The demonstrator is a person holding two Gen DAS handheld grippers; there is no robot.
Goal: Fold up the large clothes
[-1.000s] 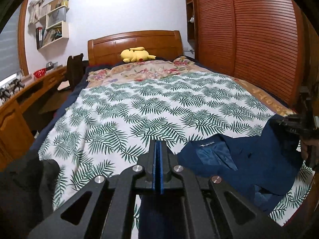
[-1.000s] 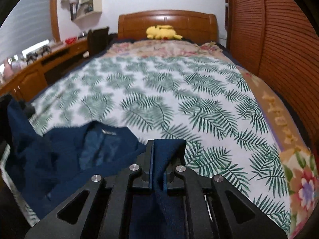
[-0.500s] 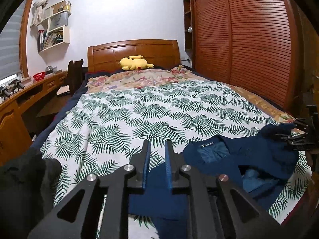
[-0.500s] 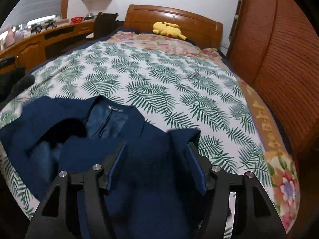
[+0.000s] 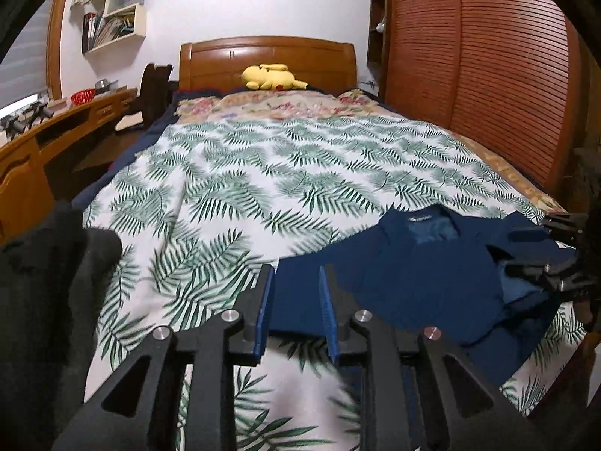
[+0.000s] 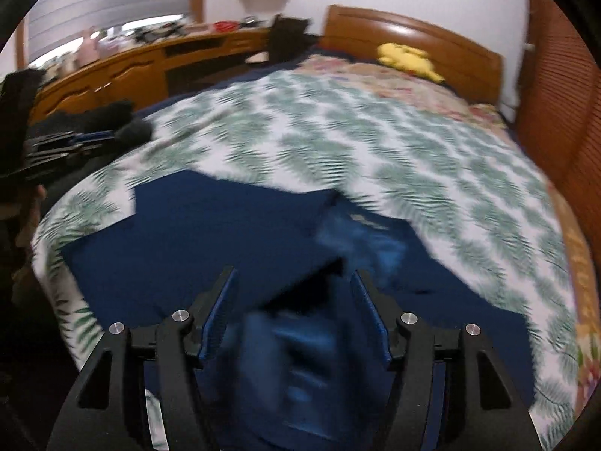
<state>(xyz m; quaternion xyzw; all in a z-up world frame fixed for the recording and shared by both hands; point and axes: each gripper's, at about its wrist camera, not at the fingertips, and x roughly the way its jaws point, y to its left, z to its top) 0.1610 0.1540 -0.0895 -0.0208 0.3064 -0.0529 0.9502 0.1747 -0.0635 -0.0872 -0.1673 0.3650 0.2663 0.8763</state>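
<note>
A dark blue jacket (image 5: 420,274) lies spread at the near end of the bed, collar and label facing the headboard; it also fills the lower right wrist view (image 6: 210,248). My left gripper (image 5: 296,272) is open over the jacket's left edge, holding nothing. My right gripper (image 6: 293,278) is open wide above the jacket's front opening, empty; it also shows at the right edge of the left wrist view (image 5: 563,248). The right wrist view is motion-blurred.
The bed carries a white, green-leaf-print sheet (image 5: 263,173), a floral cover and a yellow plush toy (image 5: 270,77) by the wooden headboard (image 5: 266,56). A dark garment (image 5: 49,282) lies at near left. A wooden desk (image 5: 56,139) runs along the left, louvred wardrobe doors (image 5: 488,75) along the right.
Both grippers were shut on the jacket a second ago; both have let go and opened. The jacket now lies flatter on the bed. The right gripper has swung left.
</note>
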